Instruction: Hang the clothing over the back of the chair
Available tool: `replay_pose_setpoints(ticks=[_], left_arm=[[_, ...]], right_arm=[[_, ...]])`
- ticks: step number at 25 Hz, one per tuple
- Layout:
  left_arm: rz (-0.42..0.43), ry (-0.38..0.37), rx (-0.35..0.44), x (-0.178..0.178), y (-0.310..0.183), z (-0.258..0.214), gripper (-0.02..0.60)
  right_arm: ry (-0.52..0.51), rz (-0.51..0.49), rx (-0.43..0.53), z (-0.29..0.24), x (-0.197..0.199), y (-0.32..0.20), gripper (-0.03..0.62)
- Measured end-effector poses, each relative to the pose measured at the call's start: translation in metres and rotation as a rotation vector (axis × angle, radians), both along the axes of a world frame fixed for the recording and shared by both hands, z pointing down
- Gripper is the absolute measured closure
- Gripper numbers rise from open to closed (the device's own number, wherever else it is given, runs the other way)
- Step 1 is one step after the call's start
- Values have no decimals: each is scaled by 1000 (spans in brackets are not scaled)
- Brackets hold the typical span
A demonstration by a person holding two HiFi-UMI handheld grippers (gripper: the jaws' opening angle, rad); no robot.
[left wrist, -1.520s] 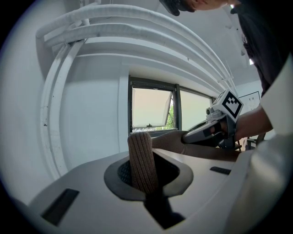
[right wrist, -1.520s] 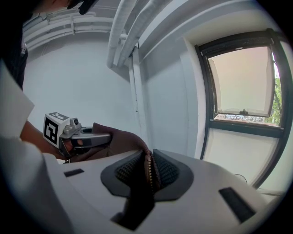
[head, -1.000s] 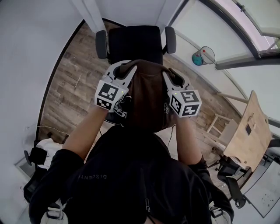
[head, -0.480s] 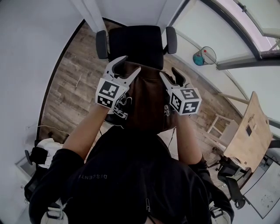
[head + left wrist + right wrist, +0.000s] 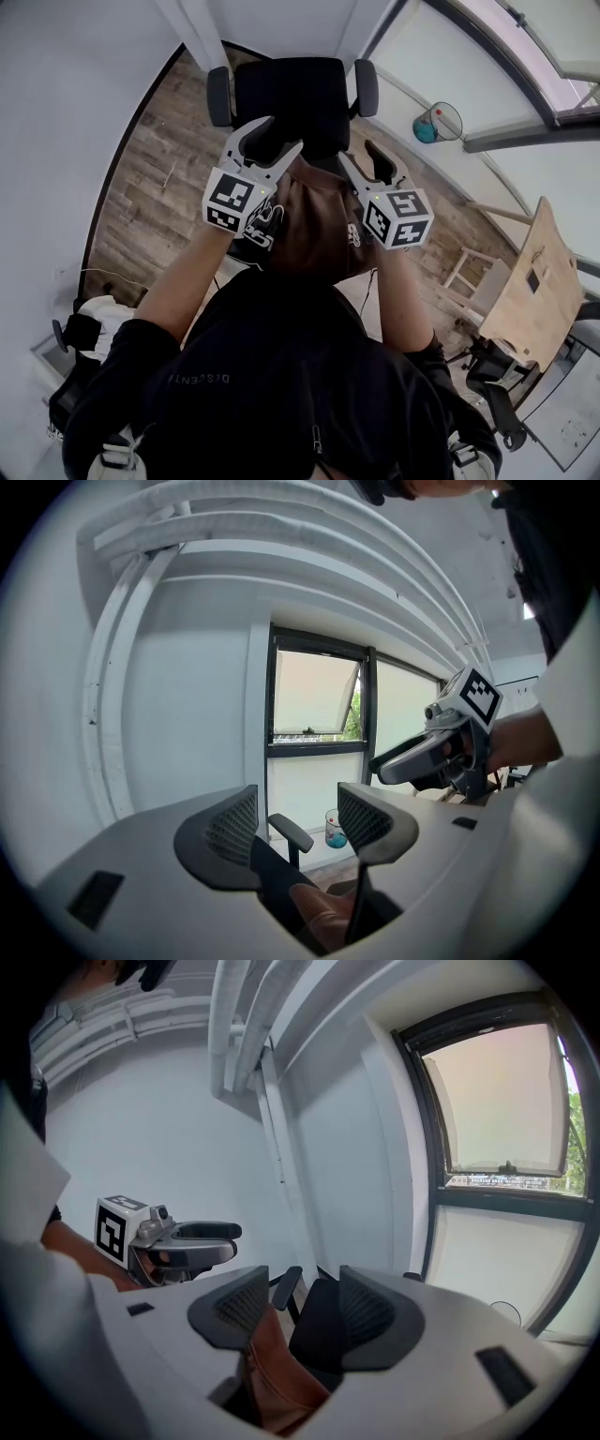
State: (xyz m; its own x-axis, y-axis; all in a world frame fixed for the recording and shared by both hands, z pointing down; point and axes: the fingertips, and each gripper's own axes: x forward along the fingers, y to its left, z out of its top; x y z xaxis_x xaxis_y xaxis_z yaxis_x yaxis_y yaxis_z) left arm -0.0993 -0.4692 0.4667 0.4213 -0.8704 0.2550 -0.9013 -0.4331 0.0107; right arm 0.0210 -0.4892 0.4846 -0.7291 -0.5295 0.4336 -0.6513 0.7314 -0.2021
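Observation:
A brown garment (image 5: 314, 220) lies draped over the back of the black office chair (image 5: 291, 94), just below and between my two grippers. My left gripper (image 5: 279, 138) stands open over the garment's left top edge; its jaws have just been opening and the pads press on nothing. My right gripper (image 5: 357, 155) is open at the right top edge, its jaws also just opened. In the left gripper view the brown cloth (image 5: 323, 916) lies low beneath the spread jaws (image 5: 300, 832). The right gripper view shows the cloth (image 5: 272, 1372) under its left jaw, with the chair (image 5: 319, 1326) ahead.
A clear bin with a blue liner (image 5: 436, 120) stands by the window wall at the right. A wooden table (image 5: 530, 291) and another black chair (image 5: 492, 375) are at the lower right. White walls close in on the left and far side.
Both grippers' jaws have gone from shut on the brown garment's top edge to wide open. The garment has dropped a little and settled on the chair back.

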Motion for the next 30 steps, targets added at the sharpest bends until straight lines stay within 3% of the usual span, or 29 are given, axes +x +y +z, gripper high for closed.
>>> replay_pose_setpoints(ticks=[11, 18, 30], left_arm=[[6, 24, 109, 21, 36, -58, 322], [14, 19, 160, 37, 69, -87, 356], [-28, 2, 208, 59, 116, -112, 474]], right_arm=[[-107, -84, 98, -49, -4, 43, 379], [-136, -112, 162, -77, 4, 74, 404], [-195, -155, 286, -123, 27, 122, 466]])
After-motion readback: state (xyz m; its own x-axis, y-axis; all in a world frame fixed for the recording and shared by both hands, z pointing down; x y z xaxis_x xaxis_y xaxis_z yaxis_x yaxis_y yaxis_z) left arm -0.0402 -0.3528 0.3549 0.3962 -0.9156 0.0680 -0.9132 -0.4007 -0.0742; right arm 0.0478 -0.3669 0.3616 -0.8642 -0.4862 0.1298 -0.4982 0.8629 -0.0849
